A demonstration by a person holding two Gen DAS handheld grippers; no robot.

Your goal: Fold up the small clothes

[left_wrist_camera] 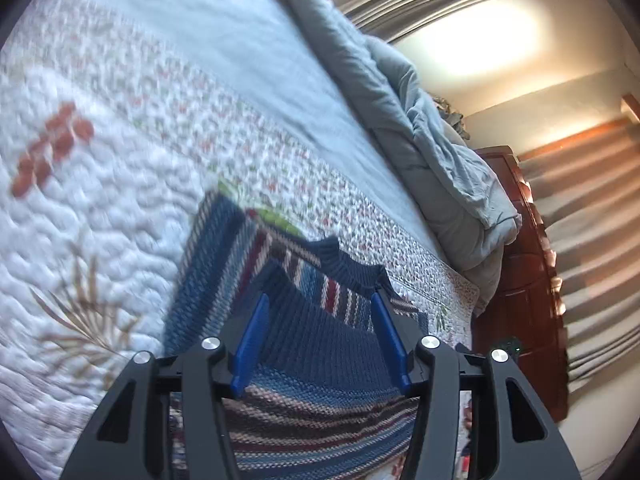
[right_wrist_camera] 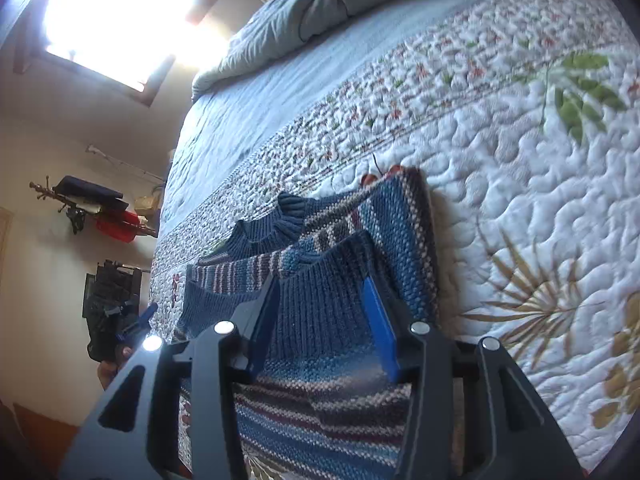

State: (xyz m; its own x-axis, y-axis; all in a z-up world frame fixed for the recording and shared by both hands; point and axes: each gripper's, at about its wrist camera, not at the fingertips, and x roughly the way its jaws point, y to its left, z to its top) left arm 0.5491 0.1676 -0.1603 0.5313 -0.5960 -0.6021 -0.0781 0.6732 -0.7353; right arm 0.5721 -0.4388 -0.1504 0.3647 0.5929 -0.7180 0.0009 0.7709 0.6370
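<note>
A small striped knit sweater point(left_wrist_camera: 304, 364) in blue, maroon and cream lies on the white floral quilt point(left_wrist_camera: 100, 240), with its ribbed hem folded up toward the collar point(left_wrist_camera: 352, 268). My left gripper point(left_wrist_camera: 320, 300) is open over the folded hem, its blue fingers point(left_wrist_camera: 252, 344) standing either side of the ribbed band. The sweater also shows in the right wrist view point(right_wrist_camera: 320, 340), on the quilt point(right_wrist_camera: 520, 200). My right gripper point(right_wrist_camera: 320, 280) is open over the same ribbed band, its blue fingers point(right_wrist_camera: 380, 328) wide apart. Neither gripper pinches the fabric.
A bunched grey-blue duvet point(left_wrist_camera: 432, 140) lies along the far side of the bed and also shows in the right wrist view point(right_wrist_camera: 288, 12). A dark wooden footboard point(left_wrist_camera: 520, 280) stands beside striped curtains. A wall rack point(right_wrist_camera: 96, 208) with items hangs beyond the bed.
</note>
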